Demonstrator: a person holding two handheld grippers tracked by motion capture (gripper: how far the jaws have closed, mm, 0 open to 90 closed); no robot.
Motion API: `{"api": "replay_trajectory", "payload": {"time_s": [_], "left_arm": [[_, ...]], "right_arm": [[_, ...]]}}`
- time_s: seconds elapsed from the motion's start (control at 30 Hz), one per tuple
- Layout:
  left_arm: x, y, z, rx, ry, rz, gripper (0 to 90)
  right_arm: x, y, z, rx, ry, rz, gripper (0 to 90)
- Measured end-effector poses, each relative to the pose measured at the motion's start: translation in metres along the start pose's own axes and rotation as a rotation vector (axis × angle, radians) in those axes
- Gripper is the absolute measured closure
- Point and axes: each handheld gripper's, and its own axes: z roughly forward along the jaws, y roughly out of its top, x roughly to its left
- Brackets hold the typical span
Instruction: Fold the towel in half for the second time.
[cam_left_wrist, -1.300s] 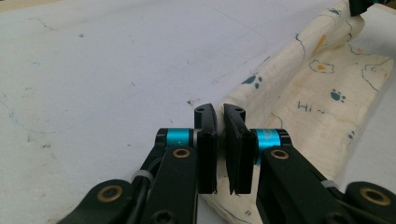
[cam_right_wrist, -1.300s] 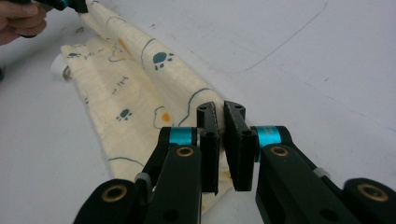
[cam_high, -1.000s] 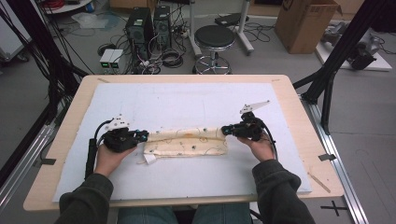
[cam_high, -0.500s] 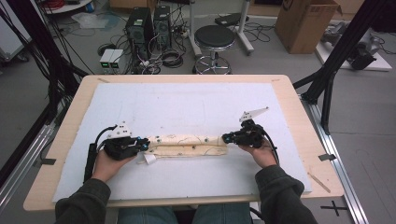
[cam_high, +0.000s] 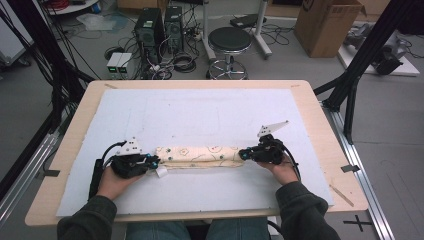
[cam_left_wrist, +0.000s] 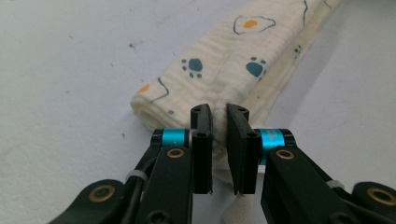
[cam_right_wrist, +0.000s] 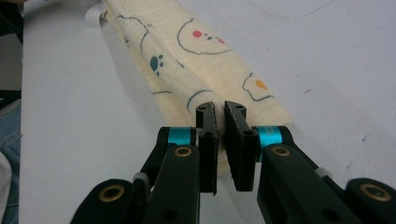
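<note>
Item: folded cloth (cam_high: 200, 156), cream crinkled cotton printed with paw marks and fried eggs, folded to a long narrow band. It lies on the near half of the white mat (cam_high: 210, 110). Your left gripper (cam_high: 150, 161) pinches the band's left end, your right gripper (cam_high: 244, 154) its right end, jaws nearly together on fabric. Lengthwise folds look done; end-to-end folding likely remains.

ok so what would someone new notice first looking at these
Most likely the long cream cloth, printed with paw marks and fried eggs, lying folded into a narrow strip across the near middle of the white mat. Next, the two black tongs pinching it at either end: the left tongs on its left tip, the right tongs on its right tip, both shut on the fabric.
</note>
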Motion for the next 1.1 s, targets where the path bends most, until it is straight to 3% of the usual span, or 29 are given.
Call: {"api": "replay_trajectory", "payload": {"time_s": [0.2,0.3,0.37,0.5,0.7,0.8,0.93,1.1], "left_arm": [[-0.003,-0.003,-0.001,0.01,-0.019,0.001,78.7],[-0.002,-0.004,-0.002,0.001,-0.043,-0.015,73.4],[-0.002,-0.003,-0.005,-0.031,-0.071,-0.03,65.0],[-0.003,0.0,-0.015,-0.101,-0.091,-0.038,55.6],[-0.004,0.016,-0.017,-0.131,-0.094,-0.026,53.0],[-0.004,0.027,-0.01,-0.123,-0.095,-0.018,59.6],[-0.005,0.04,0.008,-0.077,-0.061,-0.02,80.5],[-0.006,0.049,0.029,-0.042,-0.091,-0.021,84.8]], "right_arm": [[0.002,-0.006,0.003,0.008,0.011,0.0,82.4],[0.001,-0.009,0.002,0.001,0.015,0.016,75.1],[0.001,-0.009,0.0,-0.017,0.016,0.027,66.7],[0.005,-0.006,-0.007,-0.063,0.03,0.022,62.0],[0.009,0.008,-0.013,-0.106,0.04,0.011,60.2],[0.013,0.018,-0.008,-0.091,0.044,0.004,68.2],[0.019,0.03,0.009,-0.051,0.065,-0.017,82.1],[0.024,0.043,0.033,-0.001,0.089,-0.031,85.1]]}}
